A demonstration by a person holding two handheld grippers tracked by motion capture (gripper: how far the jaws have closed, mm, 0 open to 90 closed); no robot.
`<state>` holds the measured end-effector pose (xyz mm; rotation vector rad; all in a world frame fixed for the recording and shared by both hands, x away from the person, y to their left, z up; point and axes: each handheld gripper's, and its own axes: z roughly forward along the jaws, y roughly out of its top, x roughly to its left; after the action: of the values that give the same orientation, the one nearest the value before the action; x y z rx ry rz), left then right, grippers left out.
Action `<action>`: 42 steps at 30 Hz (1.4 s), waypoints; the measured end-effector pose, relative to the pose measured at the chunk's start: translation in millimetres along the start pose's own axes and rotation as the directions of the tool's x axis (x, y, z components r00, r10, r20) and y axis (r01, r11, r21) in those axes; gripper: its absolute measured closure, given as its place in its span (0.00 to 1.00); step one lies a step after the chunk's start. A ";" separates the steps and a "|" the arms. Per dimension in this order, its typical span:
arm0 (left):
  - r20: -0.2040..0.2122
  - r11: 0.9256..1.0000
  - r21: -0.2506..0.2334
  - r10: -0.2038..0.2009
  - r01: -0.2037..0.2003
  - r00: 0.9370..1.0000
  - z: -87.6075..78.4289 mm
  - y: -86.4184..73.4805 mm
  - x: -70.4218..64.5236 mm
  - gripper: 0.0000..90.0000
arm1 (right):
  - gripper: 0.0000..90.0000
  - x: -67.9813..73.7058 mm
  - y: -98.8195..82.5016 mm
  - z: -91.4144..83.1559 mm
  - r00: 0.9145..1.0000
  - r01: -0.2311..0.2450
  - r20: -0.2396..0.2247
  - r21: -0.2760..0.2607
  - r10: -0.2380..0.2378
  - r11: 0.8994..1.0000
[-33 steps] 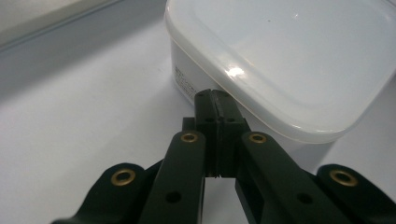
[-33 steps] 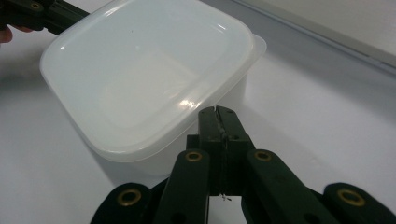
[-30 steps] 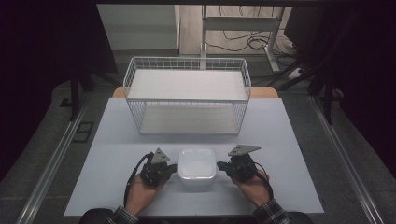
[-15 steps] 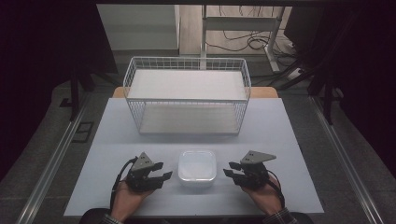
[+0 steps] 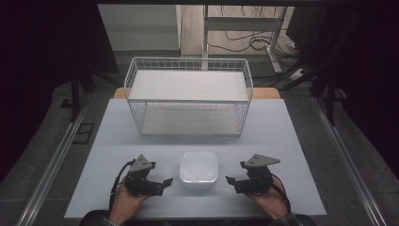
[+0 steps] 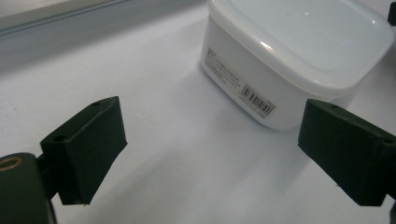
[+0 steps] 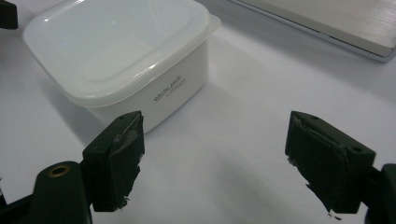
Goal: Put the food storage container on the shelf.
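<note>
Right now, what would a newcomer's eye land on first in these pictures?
The white lidded box near the front edge of the table, flanked by the left hand-held gripper and the right hand-held gripper, both open and clear of it. Behind it stands a white wire basket.

Glossy white plastic container [image 5: 198, 166]

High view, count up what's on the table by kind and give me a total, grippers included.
White lidded container: 1
White wire basket: 1
Handheld grippers: 2, the left gripper and the right gripper, both open, one on each side of the container
Total: 4
</note>
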<state>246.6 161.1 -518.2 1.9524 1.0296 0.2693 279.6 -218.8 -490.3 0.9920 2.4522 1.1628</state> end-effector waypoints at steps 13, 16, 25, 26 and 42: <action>0.024 0.999 -0.020 0.046 -0.045 0.999 7.2 19.1 -12.7 0.05 | 0.22 2.3 11.4 3.1 0.998 -0.041 -0.051 0.013 0.041 0.999; 0.047 0.999 -0.017 0.047 -0.046 0.998 8.1 24.4 -14.3 0.04 | 0.22 5.1 14.9 4.6 0.997 -0.043 -0.064 0.010 0.044 0.999; 0.061 0.996 0.018 0.086 -0.087 0.994 24.6 43.6 -18.3 0.12 | 0.23 12.8 30.6 15.2 0.996 -0.022 -0.087 -0.006 0.022 1.000; 0.062 0.996 0.023 0.085 -0.086 0.994 27.8 45.1 -17.2 0.13 | 0.23 13.4 32.5 18.4 0.996 -0.023 -0.090 -0.004 0.023 1.000; 0.250 0.995 0.066 -0.085 0.071 0.964 40.0 37.5 -6.6 0.32 | 0.29 12.6 39.2 45.9 0.962 -0.119 -0.233 0.106 0.142 0.987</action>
<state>285.0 121.9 -510.7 1.9326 0.9515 -0.0536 311.1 -165.8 -489.6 1.1133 2.6842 1.2915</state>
